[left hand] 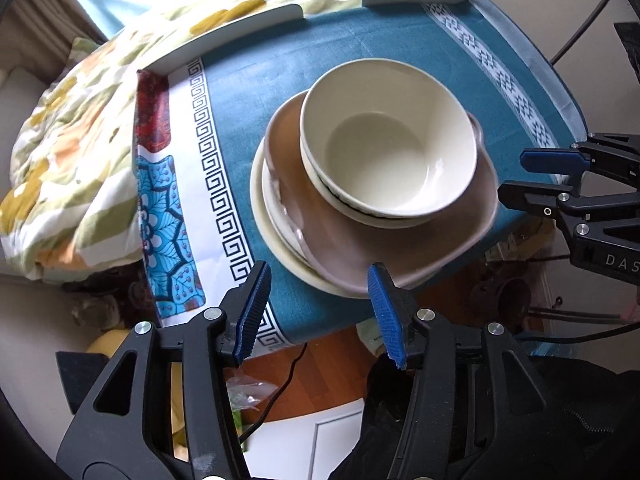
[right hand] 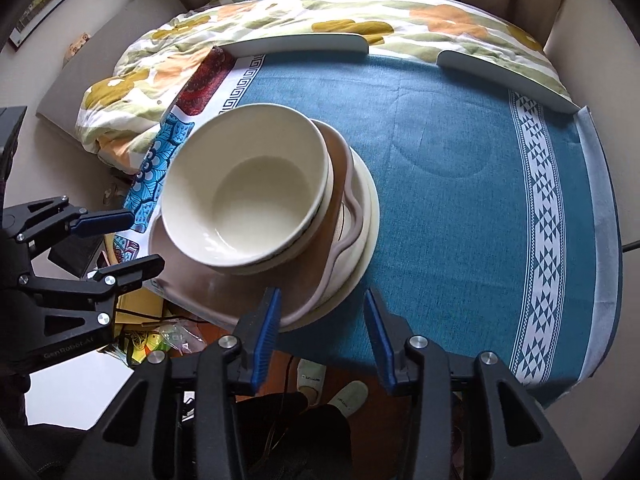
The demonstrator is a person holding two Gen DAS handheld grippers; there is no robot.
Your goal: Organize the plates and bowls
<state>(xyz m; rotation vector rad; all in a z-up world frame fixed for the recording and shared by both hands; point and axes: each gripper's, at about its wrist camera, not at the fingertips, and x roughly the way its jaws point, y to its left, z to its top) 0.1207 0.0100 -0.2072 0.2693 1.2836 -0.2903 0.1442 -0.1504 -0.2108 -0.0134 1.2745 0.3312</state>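
Left gripper (left hand: 318, 312): my jaws stand apart, nothing between them; their tips sit at the near edge of the stack.
Stack: ahead of both my grippers on the teal tablecloth (right hand: 460, 200), a cream bowl (left hand: 390, 138) sits in a mauve plate (left hand: 360, 248) on a cream plate (left hand: 272, 236).
Right gripper (right hand: 322, 328): jaws apart and empty, the stack ahead and to their left.
Left wrist view only: I see the right gripper's side profile at the stack's right.
Right wrist view only: slippers (right hand: 332, 384) below the table edge, and a round mark in the cloth.
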